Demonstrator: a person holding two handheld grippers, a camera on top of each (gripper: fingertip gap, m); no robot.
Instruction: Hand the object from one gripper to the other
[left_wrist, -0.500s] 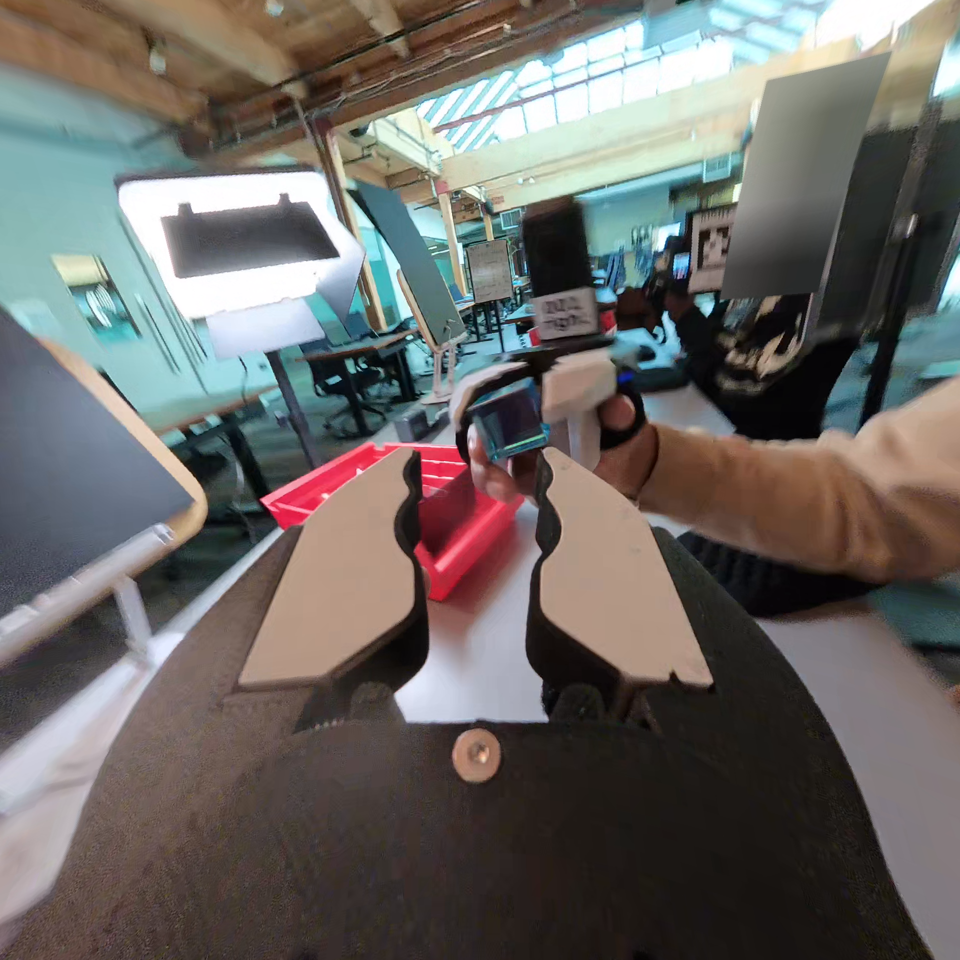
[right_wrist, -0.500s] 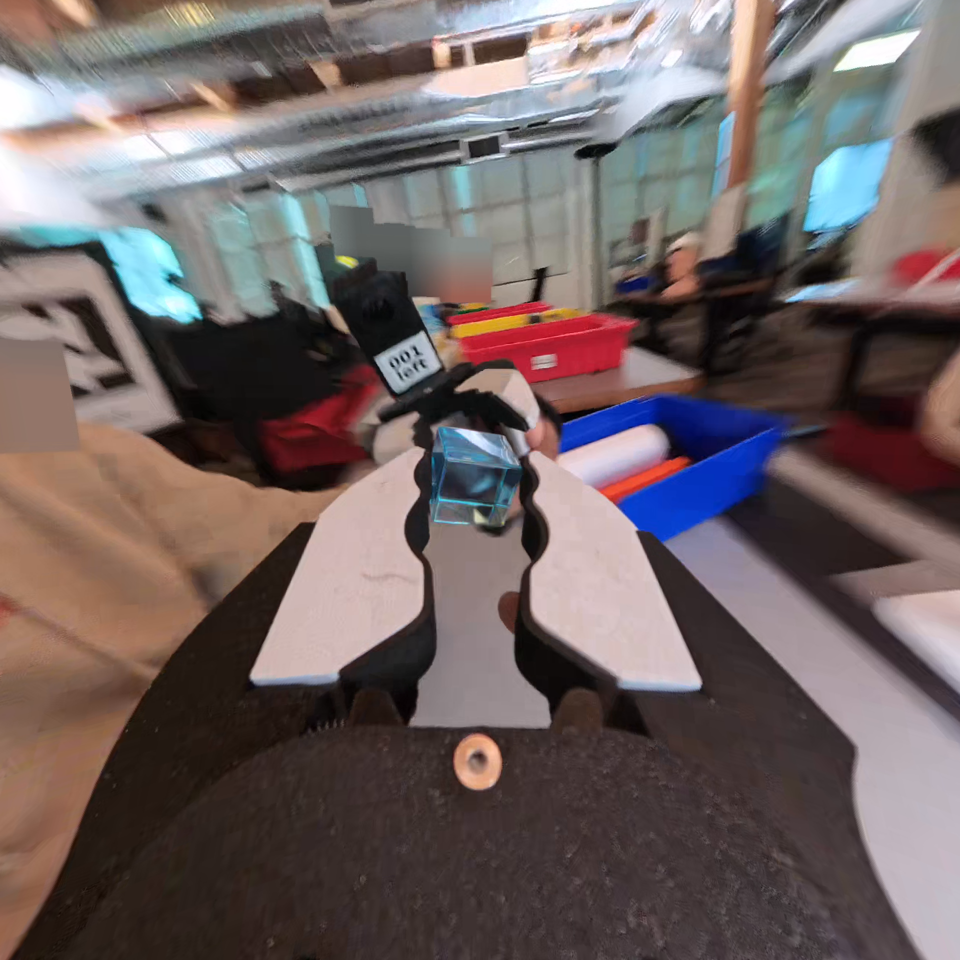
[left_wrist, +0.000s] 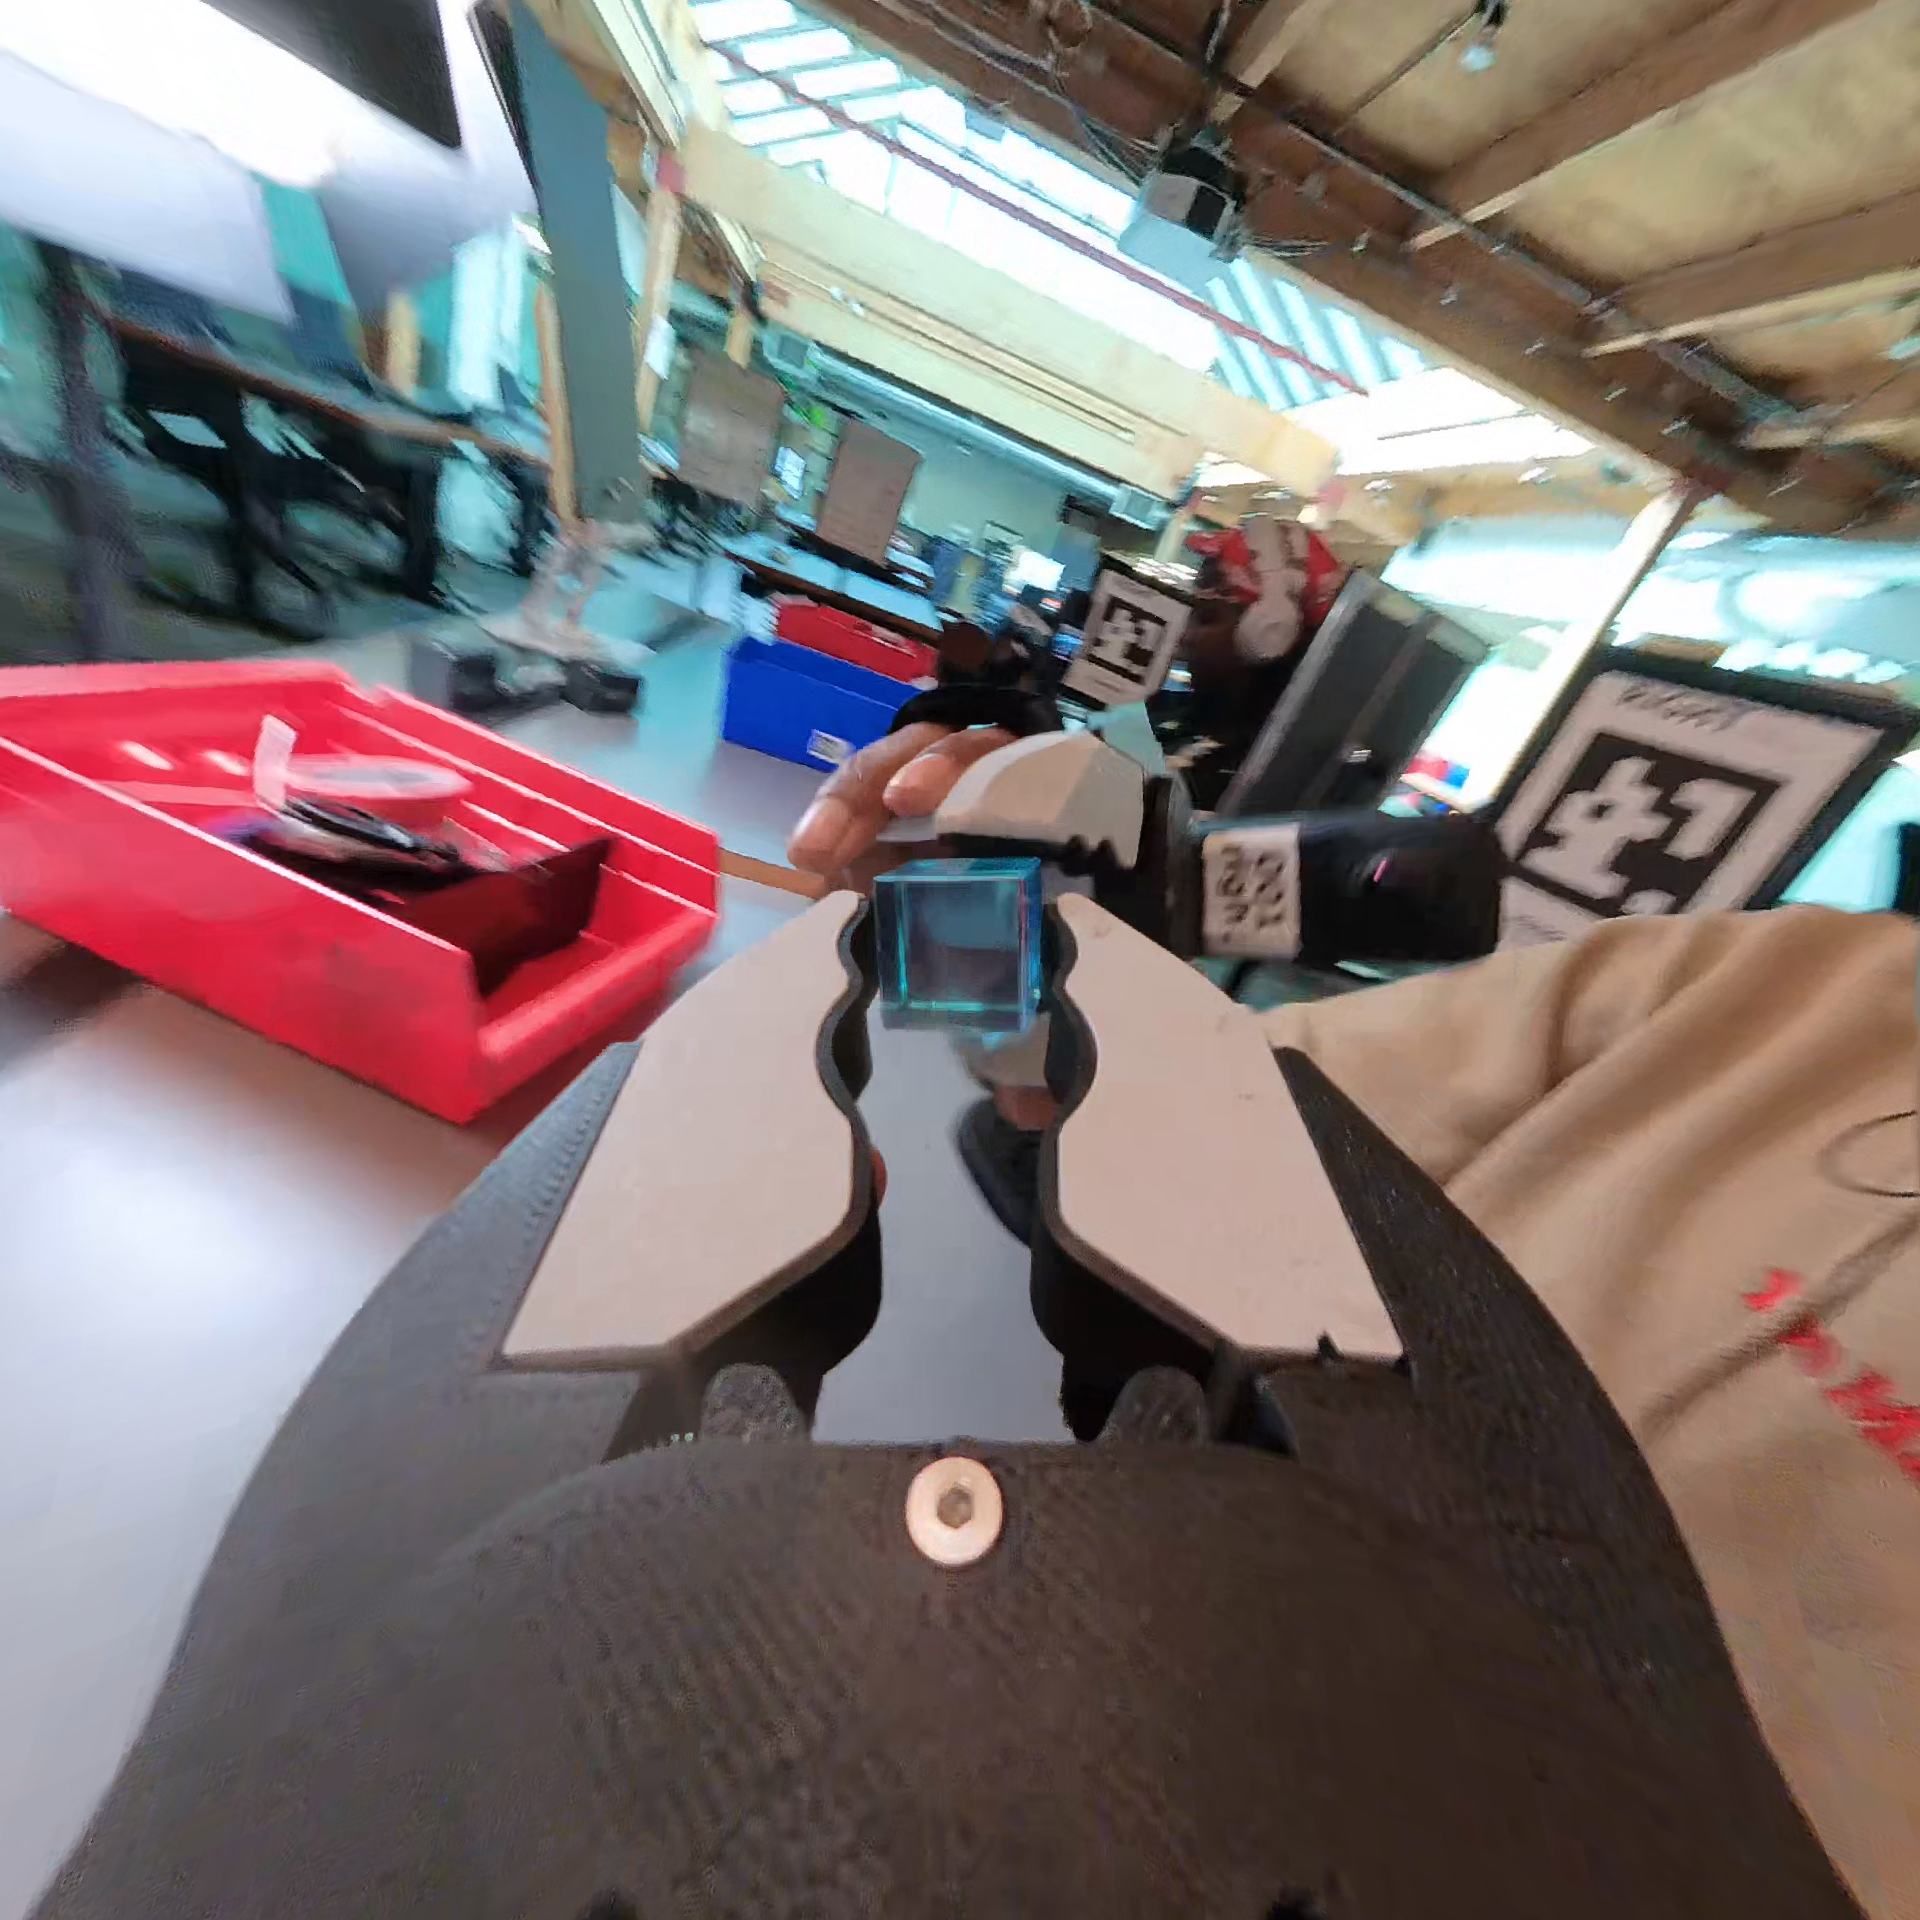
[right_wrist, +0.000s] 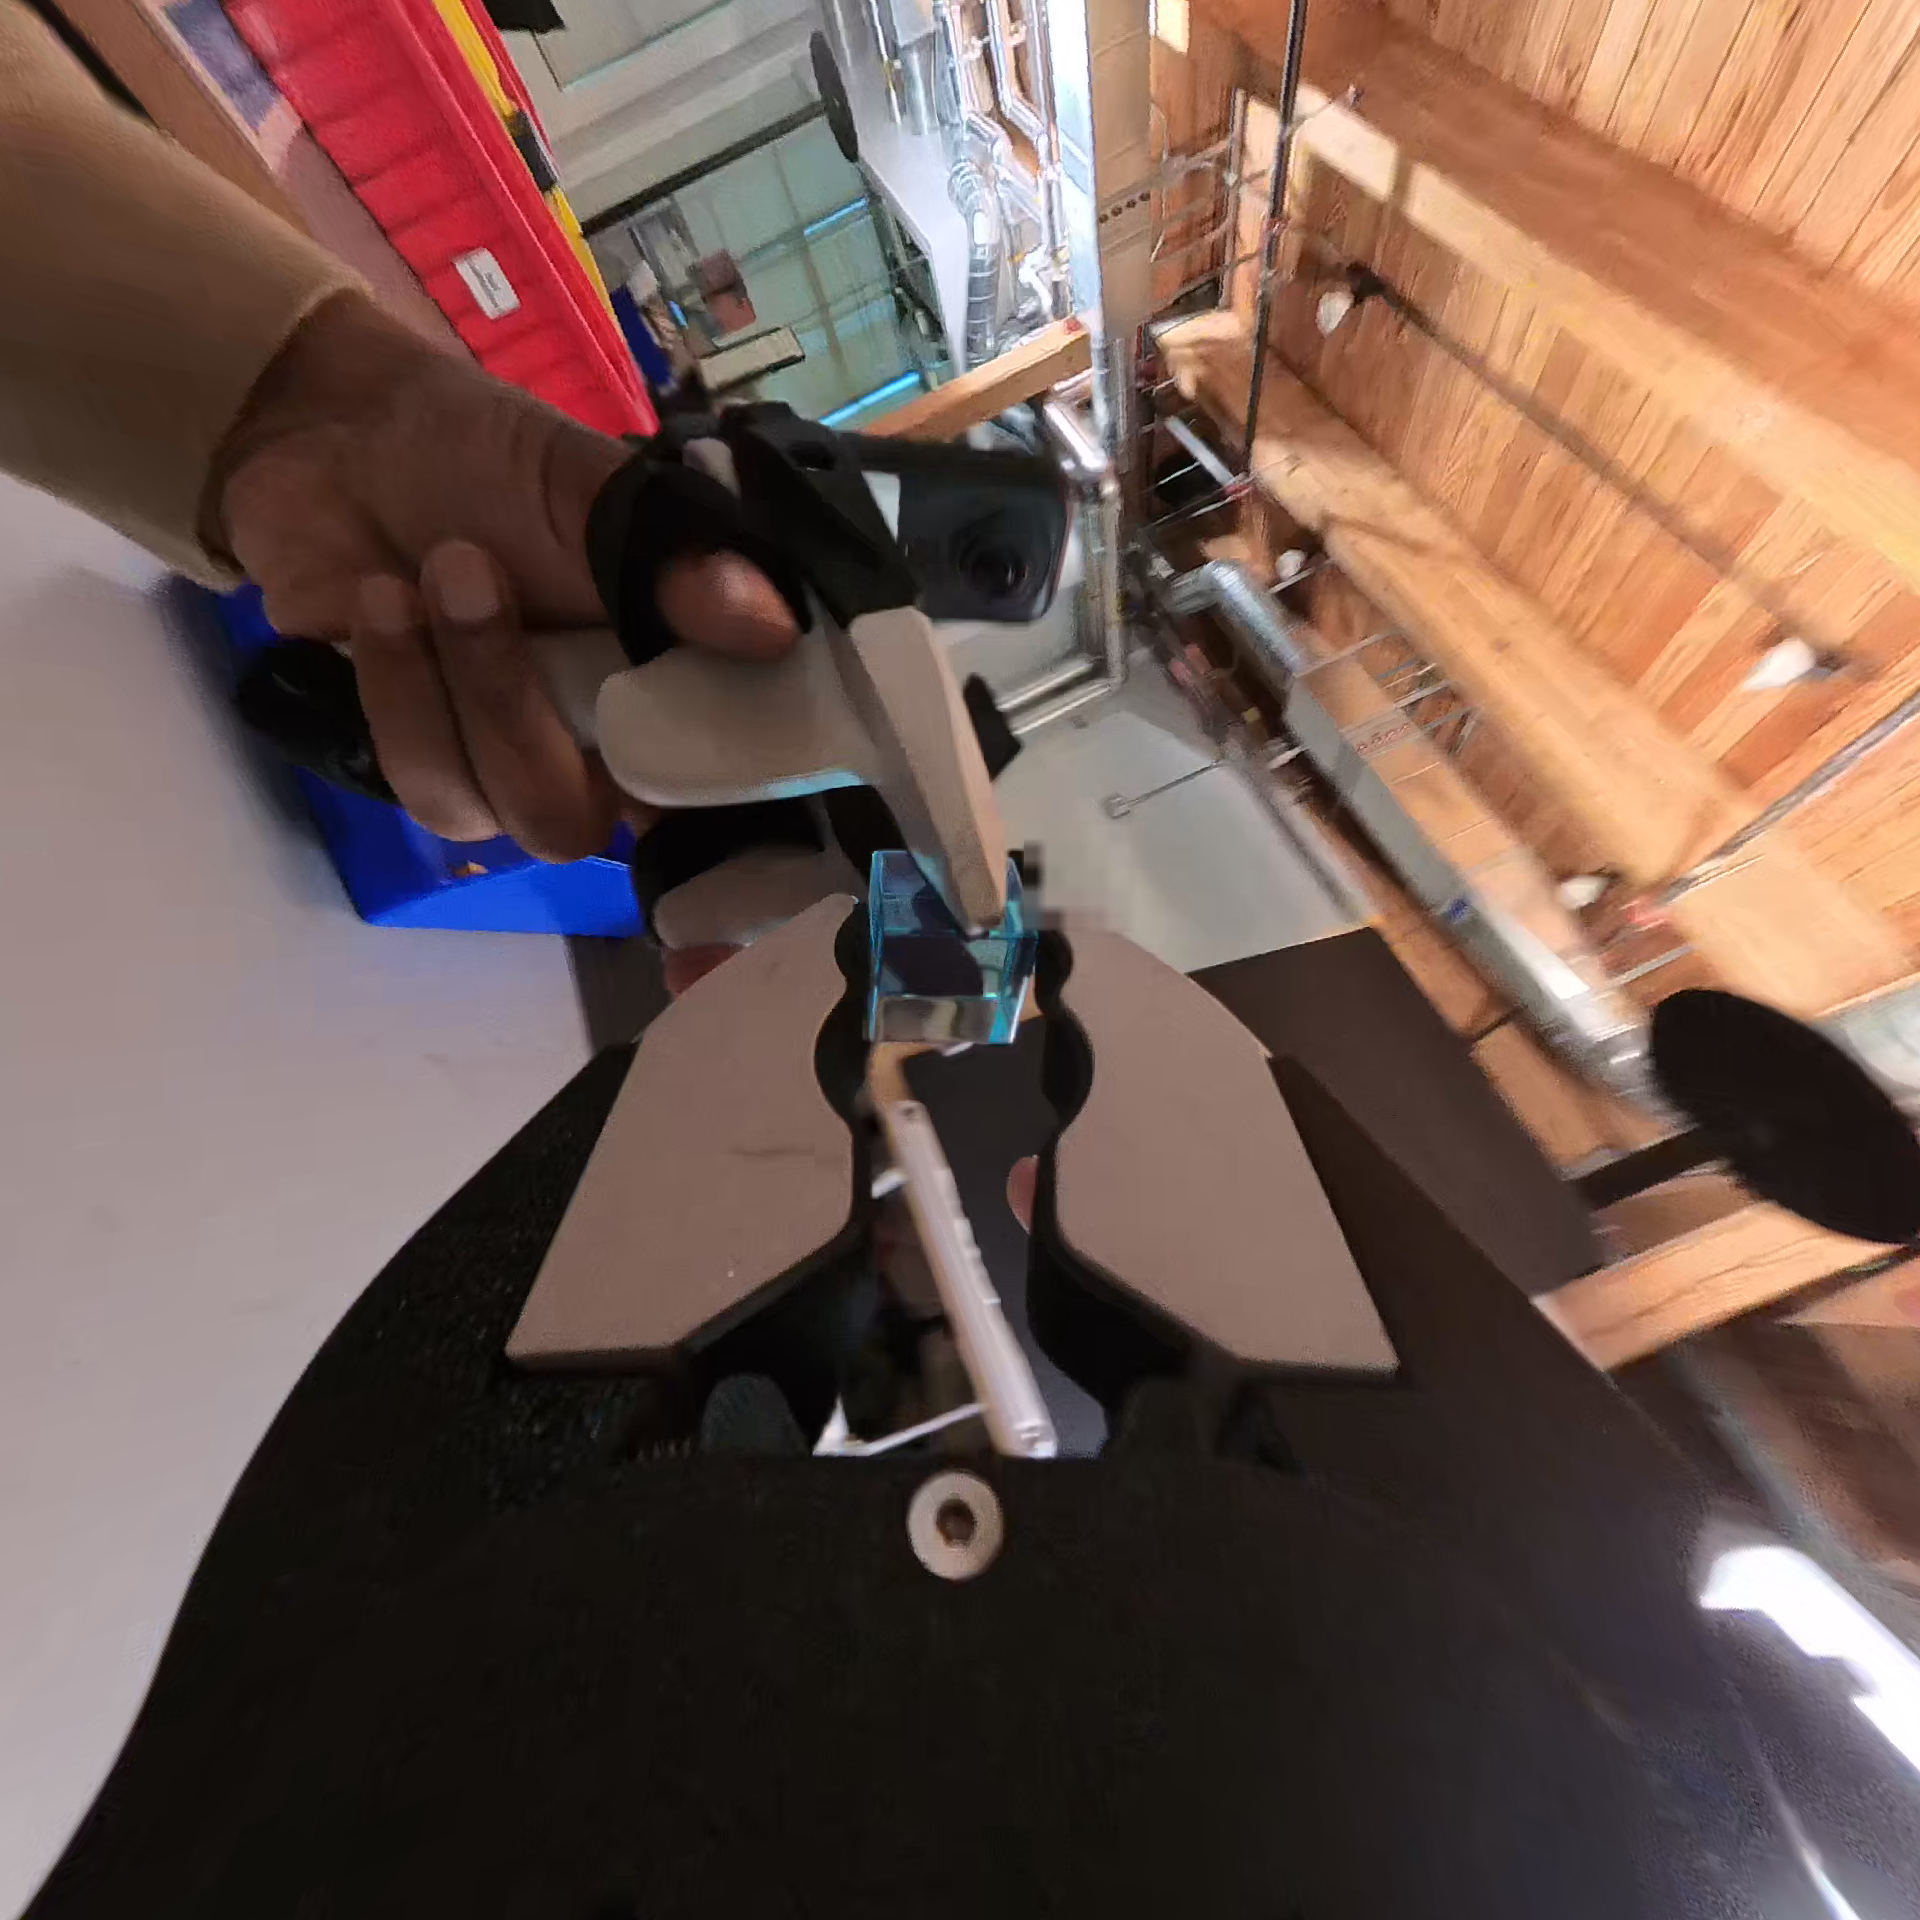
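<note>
Cube (left_wrist: 957, 958) sits clamped in both your left claw (left_wrist: 957, 961) and right claw (right_wrist: 949, 971); one release remains.

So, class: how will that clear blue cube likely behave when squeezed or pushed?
The cube looks rigid: its edges stay straight between the left claw tips. Its glossy faces suggest it may slip. Flat sides mean it probably slides, not rolls.
</note>
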